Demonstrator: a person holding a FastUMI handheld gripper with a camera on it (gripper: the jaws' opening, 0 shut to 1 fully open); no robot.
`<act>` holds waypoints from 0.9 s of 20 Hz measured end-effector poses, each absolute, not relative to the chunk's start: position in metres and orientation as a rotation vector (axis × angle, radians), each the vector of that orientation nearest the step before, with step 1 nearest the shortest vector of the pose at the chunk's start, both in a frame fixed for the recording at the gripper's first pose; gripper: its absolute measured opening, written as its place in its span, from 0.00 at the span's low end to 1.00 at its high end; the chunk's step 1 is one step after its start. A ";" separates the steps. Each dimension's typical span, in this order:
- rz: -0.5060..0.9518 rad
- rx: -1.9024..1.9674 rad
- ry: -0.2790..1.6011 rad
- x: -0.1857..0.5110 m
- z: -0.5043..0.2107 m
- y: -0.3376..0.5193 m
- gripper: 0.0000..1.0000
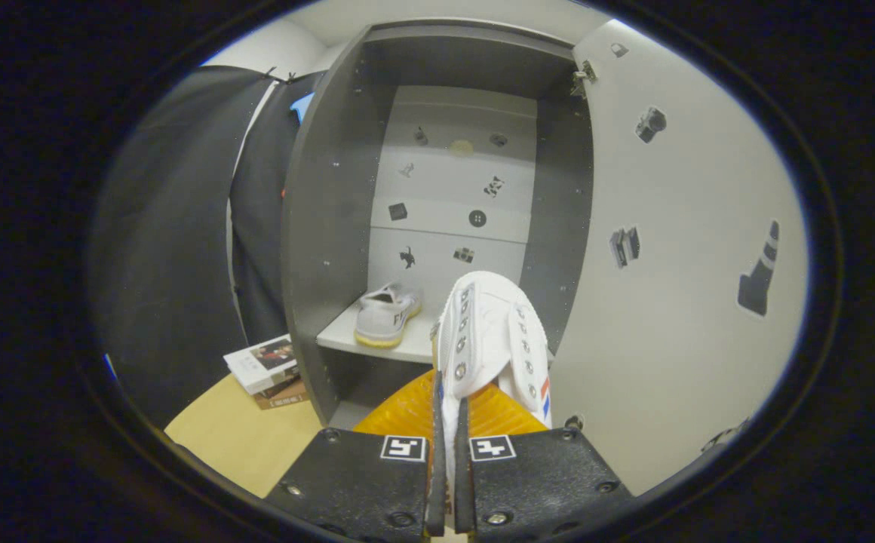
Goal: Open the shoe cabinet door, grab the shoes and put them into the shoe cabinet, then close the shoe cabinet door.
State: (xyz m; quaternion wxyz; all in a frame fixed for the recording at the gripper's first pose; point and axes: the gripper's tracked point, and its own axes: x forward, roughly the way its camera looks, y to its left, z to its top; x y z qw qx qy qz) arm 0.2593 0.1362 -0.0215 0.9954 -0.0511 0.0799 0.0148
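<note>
My gripper (pixel 446 422) is shut on a white canvas shoe (pixel 492 339), both fingers pinching its side wall. The shoe hangs in front of the fingers with its yellow ribbed sole (pixel 415 411) toward me and its eyelets and a red and blue stripe showing. Beyond it stands the grey shoe cabinet (pixel 324 249), its white door (pixel 679 286) swung open to the right. A second white shoe (pixel 385 315) rests heel-out on the left part of the cabinet's light shelf (pixel 407 348). The held shoe is in front of the shelf's right part.
A small stack of books (pixel 268 369) lies on the wooden floor (pixel 241 445) just left of the cabinet's base. Black cloth (pixel 173 249) hangs left of the cabinet. The open door carries small dark stickers, as does the cabinet's back panel (pixel 452 204).
</note>
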 end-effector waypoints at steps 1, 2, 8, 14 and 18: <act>0.030 -0.104 0.148 0.272 -0.014 0.136 0.08; 0.028 -0.109 0.137 0.286 -0.007 0.136 0.08; 0.012 -0.120 0.095 0.371 0.025 0.133 0.08; 0.027 -0.133 0.114 0.438 0.013 0.142 0.08; 0.043 -0.116 0.174 0.468 -0.011 0.147 0.08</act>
